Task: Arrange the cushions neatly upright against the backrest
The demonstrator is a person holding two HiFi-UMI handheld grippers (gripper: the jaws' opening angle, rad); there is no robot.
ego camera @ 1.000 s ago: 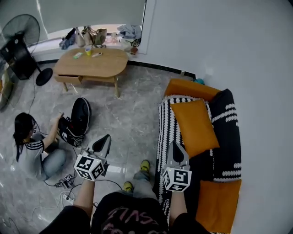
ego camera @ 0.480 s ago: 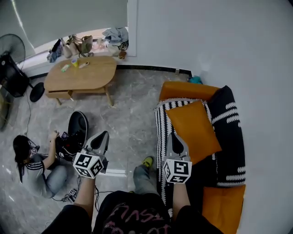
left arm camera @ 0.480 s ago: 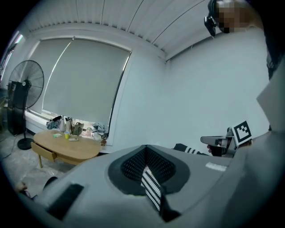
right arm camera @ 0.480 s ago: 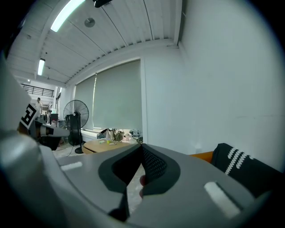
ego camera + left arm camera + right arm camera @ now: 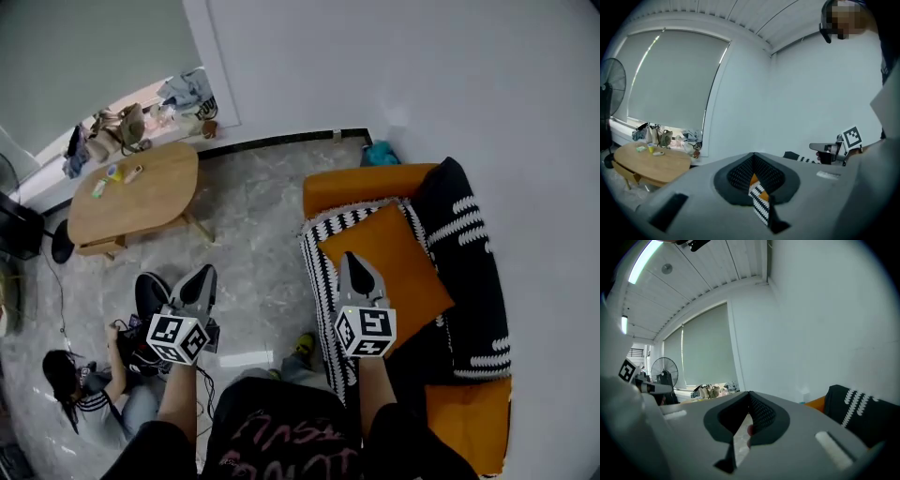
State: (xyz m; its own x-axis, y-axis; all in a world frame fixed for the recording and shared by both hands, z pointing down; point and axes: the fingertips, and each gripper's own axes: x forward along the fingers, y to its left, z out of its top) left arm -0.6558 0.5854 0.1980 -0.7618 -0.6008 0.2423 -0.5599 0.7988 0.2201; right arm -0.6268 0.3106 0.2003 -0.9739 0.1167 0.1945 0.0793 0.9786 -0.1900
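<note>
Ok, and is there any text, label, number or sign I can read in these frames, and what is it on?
No text here can be read in full.
Pink lettering on the person's black shirt: warped and cut off by the frame edge, unreadable.
Marker cubes: black-and-white square patterns only, no words or numbers.
Small items on the wooden table: any labels are too small to read.
</note>
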